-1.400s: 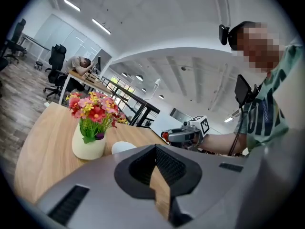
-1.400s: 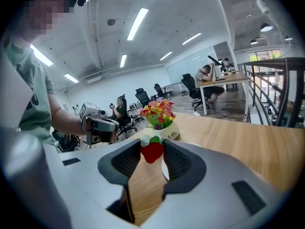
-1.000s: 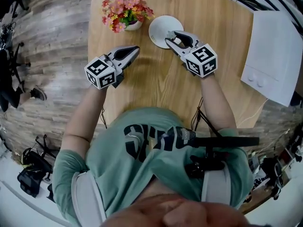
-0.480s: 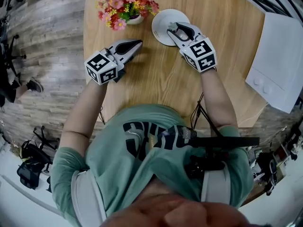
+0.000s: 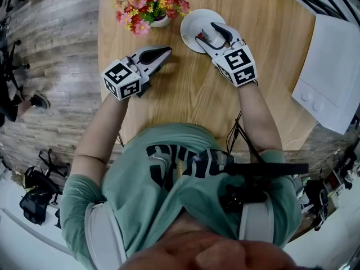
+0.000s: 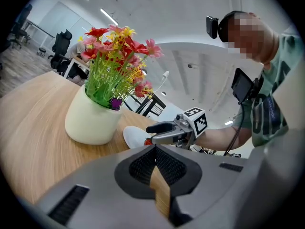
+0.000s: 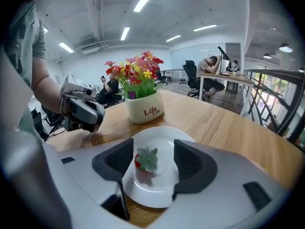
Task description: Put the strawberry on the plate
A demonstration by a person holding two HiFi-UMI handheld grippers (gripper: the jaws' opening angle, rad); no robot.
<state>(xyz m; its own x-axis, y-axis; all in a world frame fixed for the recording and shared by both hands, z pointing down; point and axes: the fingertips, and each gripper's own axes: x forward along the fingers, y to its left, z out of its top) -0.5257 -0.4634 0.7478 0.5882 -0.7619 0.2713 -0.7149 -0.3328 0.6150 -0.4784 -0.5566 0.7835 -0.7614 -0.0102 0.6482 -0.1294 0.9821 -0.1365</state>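
The red strawberry (image 7: 146, 160) with its green leaf cap lies on the small white plate (image 7: 157, 133), between the jaws of my right gripper (image 7: 153, 145). Those jaws have just been opening and stand wide, the pads clear of the berry on both sides. In the head view the right gripper (image 5: 207, 31) reaches over the plate (image 5: 191, 22). My left gripper (image 5: 167, 52) rests low over the wooden table, to the left of the plate, shut with nothing in it. In its own view the left gripper (image 6: 155, 150) points at the plate (image 6: 132, 135) and the strawberry (image 6: 148, 141).
A cream pot of red, pink and yellow flowers (image 5: 151, 3) stands just left of the plate, close to both grippers. A white sheet or box (image 5: 329, 61) lies at the table's right edge. The table's curved edge (image 5: 101, 66) runs left of the left gripper.
The right gripper's jaws have spread wider over the plate, and the strawberry now lies free between them. The left gripper has barely shifted.
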